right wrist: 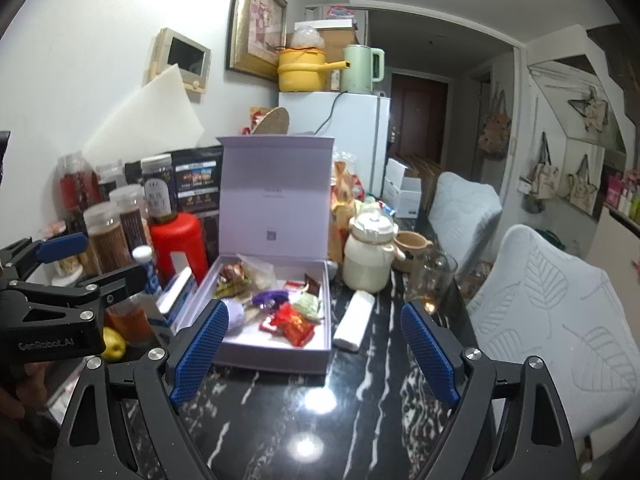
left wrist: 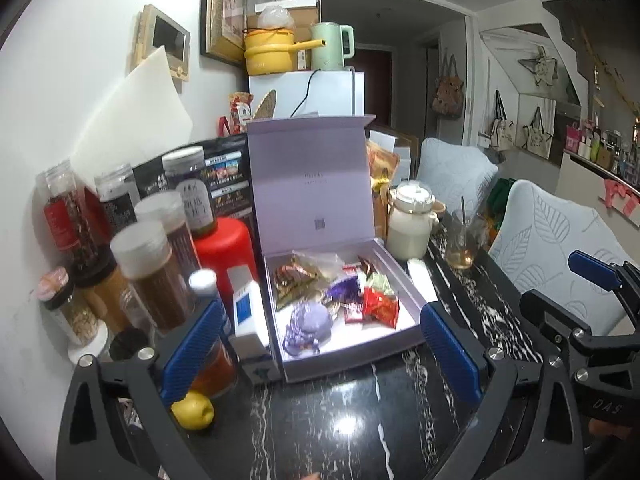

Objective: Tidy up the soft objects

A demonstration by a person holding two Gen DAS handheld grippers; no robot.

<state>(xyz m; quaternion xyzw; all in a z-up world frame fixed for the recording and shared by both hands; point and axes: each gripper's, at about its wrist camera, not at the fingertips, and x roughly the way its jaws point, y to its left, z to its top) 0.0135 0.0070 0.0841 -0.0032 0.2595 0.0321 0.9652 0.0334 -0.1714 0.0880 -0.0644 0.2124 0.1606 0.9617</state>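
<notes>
Marble table (left wrist: pixel 320 420): box (left wrist: pixel 344 364) btwn claw (left wrist: pixel 320 344) fingers

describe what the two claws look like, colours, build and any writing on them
Both are alike: the left claw and right claw have matte black angular frames with triangular cut-outs and silver round bolts at the joints. Each finger carries a blue ribbed pad. White lettering reads "GenRobot.AI" on the left claw's body in the right wrist view; the right claw shows "DAS".

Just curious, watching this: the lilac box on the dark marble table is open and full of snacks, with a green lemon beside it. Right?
Nearly. The lemon is yellow, not green, as the left wrist view shows. The rest holds: the lilac box stands open on the marble table, holding snacks.
</notes>
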